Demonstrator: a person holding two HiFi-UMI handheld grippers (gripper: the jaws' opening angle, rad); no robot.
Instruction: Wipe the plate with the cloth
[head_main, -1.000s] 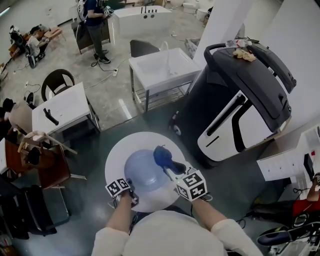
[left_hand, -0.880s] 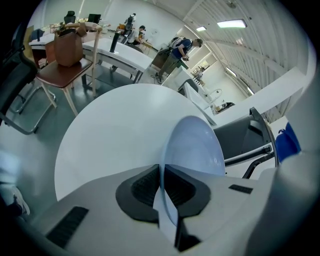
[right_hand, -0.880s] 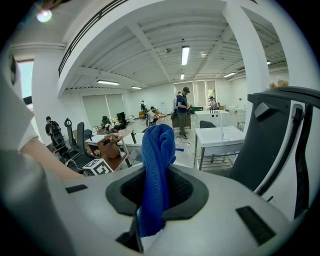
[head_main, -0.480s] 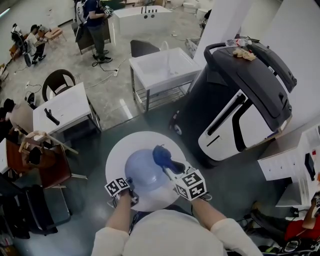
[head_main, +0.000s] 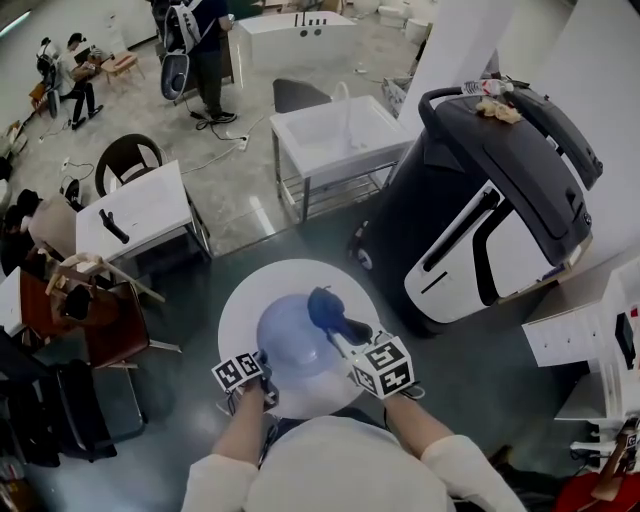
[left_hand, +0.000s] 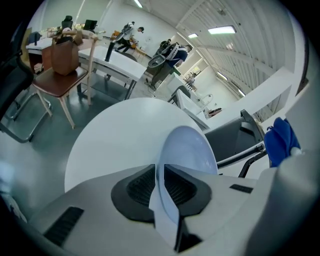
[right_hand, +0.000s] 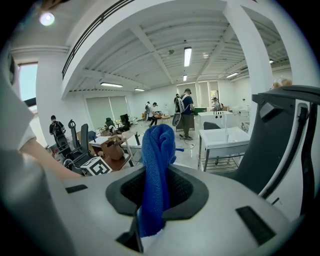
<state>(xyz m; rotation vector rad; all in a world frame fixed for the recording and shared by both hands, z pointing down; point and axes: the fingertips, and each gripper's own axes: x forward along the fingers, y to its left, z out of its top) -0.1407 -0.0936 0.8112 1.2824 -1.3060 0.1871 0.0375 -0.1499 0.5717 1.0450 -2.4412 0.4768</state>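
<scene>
A pale blue plate (head_main: 293, 342) is held tilted over a round white table (head_main: 285, 285). My left gripper (head_main: 263, 372) is shut on its near rim. In the left gripper view the plate (left_hand: 189, 150) stands edge-on, pinched between the dark pads of that gripper (left_hand: 161, 189). My right gripper (head_main: 336, 328) is shut on a bunched blue cloth (head_main: 322, 307), which sits at the plate's upper right edge. The right gripper view has the cloth (right_hand: 156, 160) sticking up from between the pads of that gripper (right_hand: 152, 195). From the left gripper the cloth (left_hand: 280, 139) appears at far right.
A large black and white machine (head_main: 490, 200) stands close on the right. A white sink table (head_main: 340, 140) is behind the round table. A white desk (head_main: 140, 215) and a brown chair (head_main: 110, 320) are to the left. People stand at the back.
Both grippers, the plate and the cloth keep their places. The head view has shifted slightly, and the people at the back have moved.
</scene>
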